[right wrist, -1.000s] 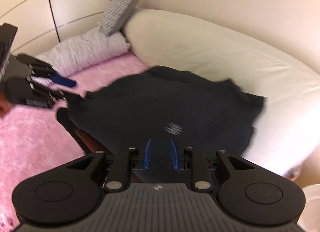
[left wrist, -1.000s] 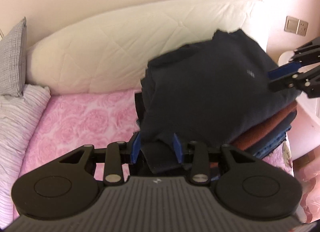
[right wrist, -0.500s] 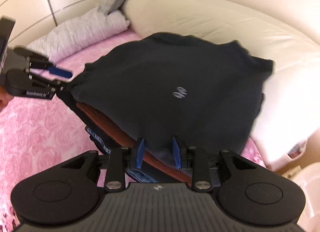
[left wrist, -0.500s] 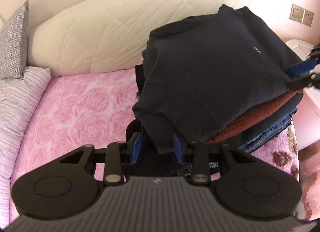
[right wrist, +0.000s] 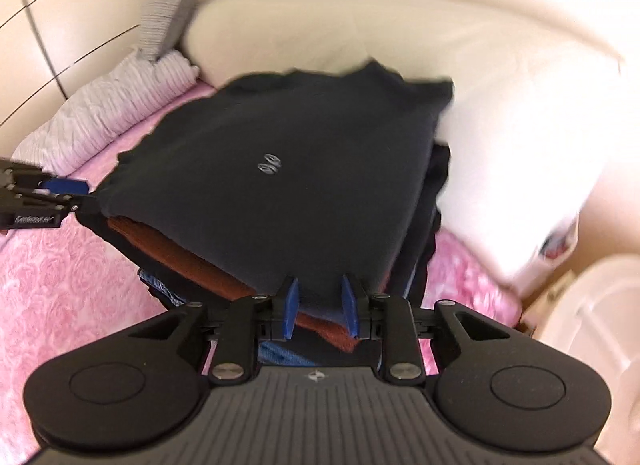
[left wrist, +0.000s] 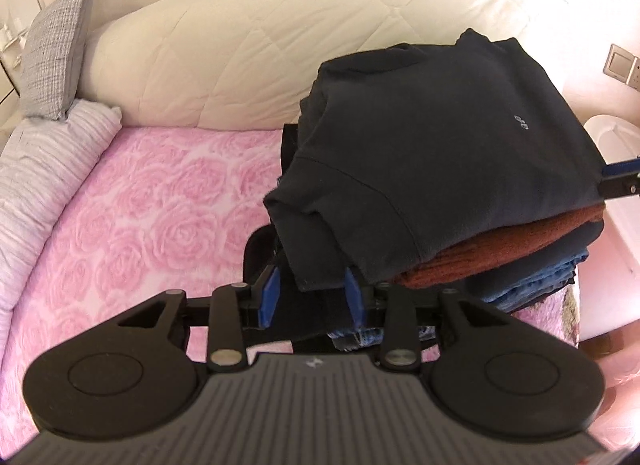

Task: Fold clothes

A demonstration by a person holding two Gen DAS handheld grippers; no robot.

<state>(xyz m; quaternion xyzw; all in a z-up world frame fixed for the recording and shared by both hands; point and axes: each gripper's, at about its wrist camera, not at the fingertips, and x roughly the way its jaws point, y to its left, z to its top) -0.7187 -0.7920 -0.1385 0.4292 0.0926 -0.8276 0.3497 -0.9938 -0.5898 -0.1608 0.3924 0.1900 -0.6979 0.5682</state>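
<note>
A folded navy sweater point(left wrist: 440, 153) point(right wrist: 280, 193) with a small pale logo lies flat on top of a stack of folded clothes. Under it are a rust-red garment point(left wrist: 500, 241) and blue denim point(left wrist: 540, 277). My left gripper point(left wrist: 311, 297) is open at the sweater's near corner. That corner hangs loosely between the fingers, with a gap on the left side. My right gripper point(right wrist: 319, 305) is open at the opposite edge, level with the sweater's hem, and its view is blurred. Each gripper shows at the rim of the other's view.
The stack stands on a pink rose-patterned bed cover point(left wrist: 160, 205). Behind it a rolled white duvet point(left wrist: 240, 45) lies along the wall. A striped pillow point(left wrist: 40, 165) and a grey cushion point(left wrist: 56, 65) are at the head end. A white tub point(right wrist: 592, 305) is beside the bed.
The sweater came down from being held up and now rests flat on the stack. Both grippers have loosened and drawn back to its edges.
</note>
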